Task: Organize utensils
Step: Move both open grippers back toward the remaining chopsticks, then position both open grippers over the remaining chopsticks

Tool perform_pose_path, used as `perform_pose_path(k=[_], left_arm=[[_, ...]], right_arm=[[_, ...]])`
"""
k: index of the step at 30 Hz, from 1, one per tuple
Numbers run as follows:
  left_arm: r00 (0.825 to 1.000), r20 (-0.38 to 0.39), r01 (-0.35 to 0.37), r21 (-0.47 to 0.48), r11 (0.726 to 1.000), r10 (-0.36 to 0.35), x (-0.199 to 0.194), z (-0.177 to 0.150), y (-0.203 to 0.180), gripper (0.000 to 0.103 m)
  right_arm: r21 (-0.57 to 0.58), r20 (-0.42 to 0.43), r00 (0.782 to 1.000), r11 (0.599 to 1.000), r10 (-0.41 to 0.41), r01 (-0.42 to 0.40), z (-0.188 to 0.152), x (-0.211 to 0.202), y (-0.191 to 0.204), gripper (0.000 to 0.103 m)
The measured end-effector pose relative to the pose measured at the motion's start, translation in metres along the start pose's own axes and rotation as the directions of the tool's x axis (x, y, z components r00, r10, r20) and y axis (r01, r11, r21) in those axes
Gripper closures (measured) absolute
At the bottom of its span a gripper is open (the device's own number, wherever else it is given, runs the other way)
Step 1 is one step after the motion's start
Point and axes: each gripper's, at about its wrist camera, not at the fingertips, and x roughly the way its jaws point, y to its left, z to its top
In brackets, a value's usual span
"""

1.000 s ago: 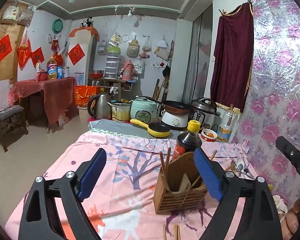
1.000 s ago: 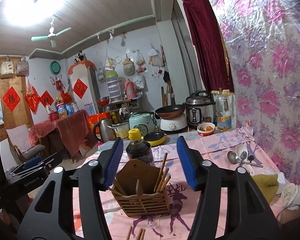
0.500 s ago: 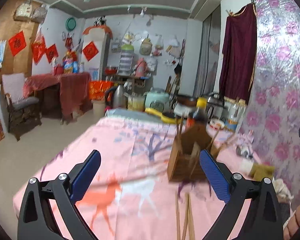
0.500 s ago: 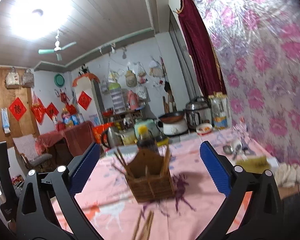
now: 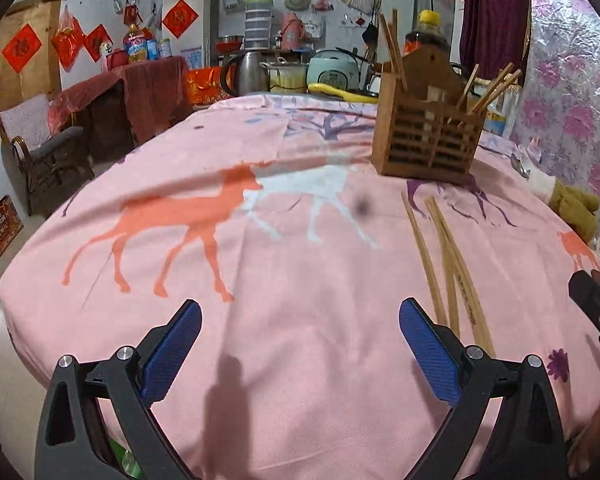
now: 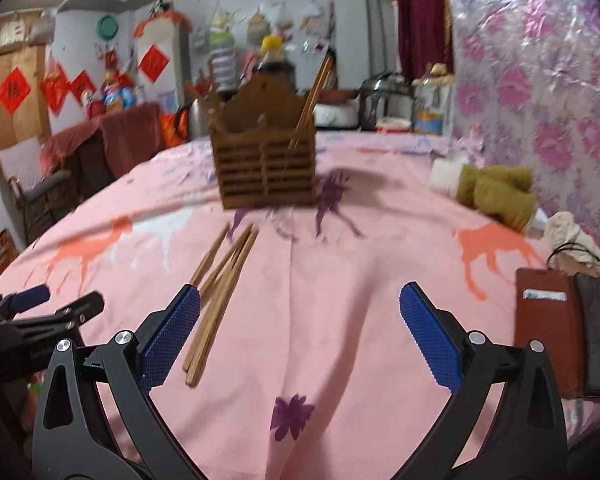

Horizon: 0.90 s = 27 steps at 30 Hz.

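A brown slatted wooden utensil holder [image 5: 428, 136] stands on the pink tablecloth with several chopsticks upright in it; the right wrist view shows the holder [image 6: 266, 168] too. Several loose chopsticks [image 5: 448, 272] lie flat on the cloth in front of it. My left gripper [image 5: 300, 344] is open and low over the cloth, with those chopsticks just beyond its right pad. My right gripper [image 6: 300, 336] is open with nothing between its pads, and the loose chopsticks [image 6: 224, 284] run past its left pad. Each gripper shows at the edge of the other's view.
An olive cloth bundle [image 6: 496, 192], a white rag [image 6: 572, 240], a red-brown case [image 6: 548, 320] and a dark case [image 6: 596, 328] lie at the table's right side. Behind the holder are a sauce bottle [image 5: 426, 32], cookers and a kettle. A chair [image 5: 48, 152] stands left.
Both grippers have dropped close to the tablecloth and tilted downward. The right jaws have widened. The loose chopsticks have come fully into view and the holder sits farther ahead.
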Motion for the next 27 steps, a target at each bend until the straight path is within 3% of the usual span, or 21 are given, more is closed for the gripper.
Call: perform_pose_path(k=[6,17,23,27], left_arm=[[0.999,-0.031,0.008,0.000,1.000,-0.008,0.010,-0.005,-0.001,0.006],[0.998,-0.057,-0.019,-0.036,0.999,0.017,0.019,-0.004,0.010,0.006],[0.997,-0.071,-0.023,-0.057,0.998,0.019,0.023,-0.005,0.016,0.006],[0.997,-0.071,-0.024,-0.054,0.998,0.021,0.023,-0.005,0.016,0.006]], right_arm=[[-0.001,-0.050,0.999,1.000,0.021,-0.021,-0.006,0.010,0.004,0.007],[-0.126,-0.147,0.987,0.989,0.058,-0.077,-0.020,0.024,0.028,0.008],[-0.156,-0.205,0.976,0.982,0.076,-0.109,-0.027,0.032,0.035,0.034],[-0.172,-0.196,0.974,0.974,0.113,-0.147,-0.029,0.027,0.040,0.054]])
